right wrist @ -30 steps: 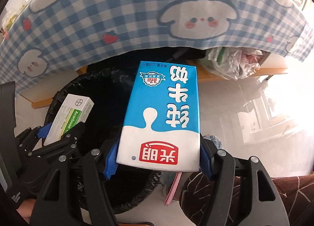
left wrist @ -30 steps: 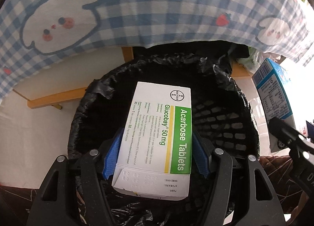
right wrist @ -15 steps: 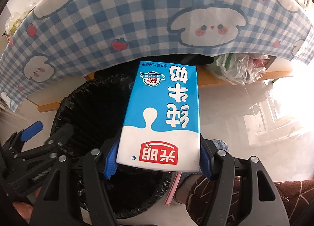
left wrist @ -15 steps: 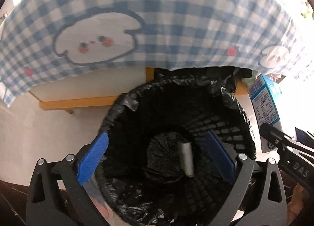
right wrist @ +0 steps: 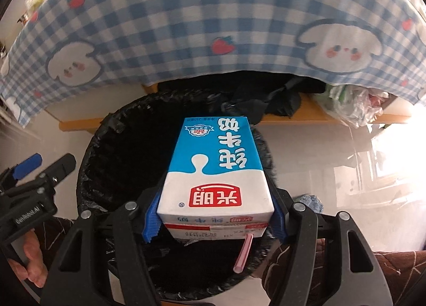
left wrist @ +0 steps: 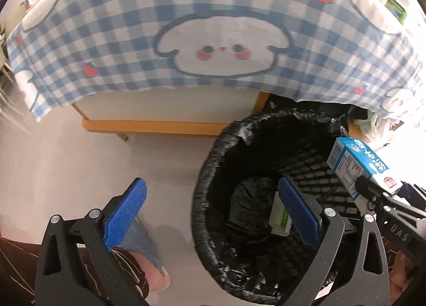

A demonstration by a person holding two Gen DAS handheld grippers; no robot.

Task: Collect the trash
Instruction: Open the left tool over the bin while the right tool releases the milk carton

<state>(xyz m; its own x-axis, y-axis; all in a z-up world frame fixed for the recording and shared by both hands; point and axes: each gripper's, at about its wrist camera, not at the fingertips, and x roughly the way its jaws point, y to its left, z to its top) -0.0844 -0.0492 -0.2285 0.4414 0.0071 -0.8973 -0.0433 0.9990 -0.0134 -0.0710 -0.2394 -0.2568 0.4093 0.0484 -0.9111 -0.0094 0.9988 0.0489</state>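
Note:
A black bin (left wrist: pixel 210 173) lined with a black bag stands on the floor by the table; it also shows in the right wrist view (right wrist: pixel 90 162). The white and green tablet box (left wrist: pixel 278 216) lies at its bottom. My left gripper (left wrist: pixel 213 215) is open and empty, over the bin's left rim. My right gripper (right wrist: pixel 215 215) is shut on a blue and white milk carton (right wrist: pixel 218 170) with a pink straw (right wrist: pixel 243 256), held over the bin. The carton also shows at the right of the left wrist view (left wrist: pixel 356 165).
A blue checked tablecloth (left wrist: pixel 213 26) with bunny prints hangs over the table above the bin. A wooden table frame (left wrist: pixel 149 126) runs behind. Clear plastic bags (right wrist: pixel 354 103) sit under the table at the right. My slippered foot (left wrist: pixel 143 242) is left of the bin.
The left gripper opened and dropped the tablet box into the bin, then swung left. The right gripper carried the milk carton over the bin.

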